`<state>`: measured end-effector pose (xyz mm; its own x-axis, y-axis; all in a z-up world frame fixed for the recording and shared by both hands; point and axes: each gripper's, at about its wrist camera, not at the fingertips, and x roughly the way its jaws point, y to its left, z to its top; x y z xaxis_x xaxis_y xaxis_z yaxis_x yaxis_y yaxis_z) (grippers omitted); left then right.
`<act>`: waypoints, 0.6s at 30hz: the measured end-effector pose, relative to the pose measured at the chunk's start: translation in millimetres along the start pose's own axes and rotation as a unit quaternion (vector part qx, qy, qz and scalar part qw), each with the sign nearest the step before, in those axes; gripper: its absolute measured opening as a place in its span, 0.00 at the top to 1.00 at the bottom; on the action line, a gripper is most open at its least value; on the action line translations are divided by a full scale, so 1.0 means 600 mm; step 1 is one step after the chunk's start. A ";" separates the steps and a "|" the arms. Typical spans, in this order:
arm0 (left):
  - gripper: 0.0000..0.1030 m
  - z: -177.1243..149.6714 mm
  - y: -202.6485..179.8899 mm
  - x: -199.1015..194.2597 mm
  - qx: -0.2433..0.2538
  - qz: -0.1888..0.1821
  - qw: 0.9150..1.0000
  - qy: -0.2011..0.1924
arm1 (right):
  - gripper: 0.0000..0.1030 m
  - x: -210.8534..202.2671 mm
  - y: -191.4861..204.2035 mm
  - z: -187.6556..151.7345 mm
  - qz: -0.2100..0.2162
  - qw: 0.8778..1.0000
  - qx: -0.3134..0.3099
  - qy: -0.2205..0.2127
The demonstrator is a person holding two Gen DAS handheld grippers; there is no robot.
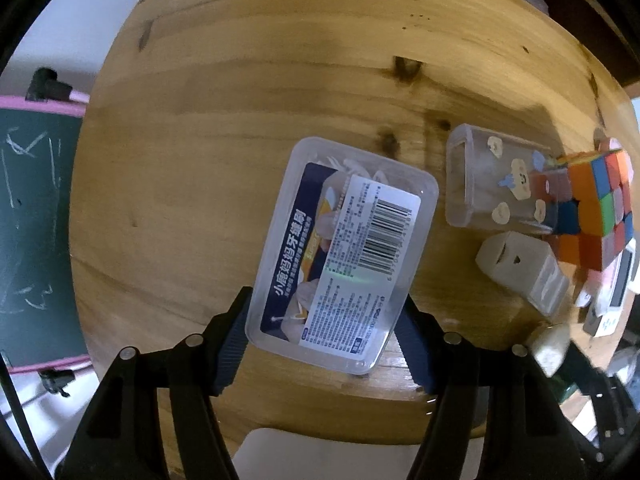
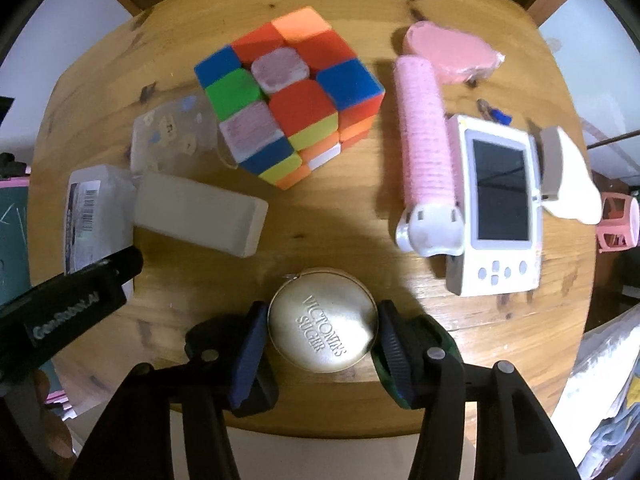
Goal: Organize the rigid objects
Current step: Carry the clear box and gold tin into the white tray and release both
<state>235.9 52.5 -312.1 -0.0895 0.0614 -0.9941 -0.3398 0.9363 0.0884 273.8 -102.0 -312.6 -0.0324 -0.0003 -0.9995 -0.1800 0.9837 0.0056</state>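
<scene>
With the left gripper (image 1: pixel 322 334) clamped on the plastic box (image 1: pixel 340 252) at lower centre and the right gripper (image 2: pixel 322 338) seemingly pinching the round tin (image 2: pixel 323 319), the cube (image 2: pixel 288 100) and other items remain unsorted.

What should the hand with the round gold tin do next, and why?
Probably squeeze the jaws shut a little more, then lift. The round gold tin sits between the right gripper pads near the table edge, and whether they press firmly is hard to tell. The left gripper is busy, clamped on the clear plastic box.
</scene>
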 end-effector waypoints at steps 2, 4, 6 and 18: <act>0.32 -0.003 -0.007 -0.006 0.006 -0.001 1.000 -0.007 | 0.46 -0.016 0.003 -0.005 0.003 1.000 -0.003 -0.012; 0.32 -0.005 -0.014 -0.018 0.011 -0.003 1.000 -0.015 | 0.46 -0.034 0.001 -0.011 0.010 1.000 -0.003 -0.023; 0.32 -0.008 -0.021 -0.036 0.019 -0.003 0.999 -0.027 | 0.46 -0.049 -0.002 -0.015 0.018 0.999 0.000 -0.031; 0.32 -0.115 -0.037 -0.190 0.129 -0.036 0.987 -0.088 | 0.46 -0.199 -0.071 -0.122 0.097 0.988 -0.002 -0.117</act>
<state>188.9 0.9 -196.5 0.0980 0.0300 -0.9947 -0.0873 0.9960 0.0215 213.2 -156.9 -191.0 0.1608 0.2311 -0.9595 -0.1960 0.9603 0.1985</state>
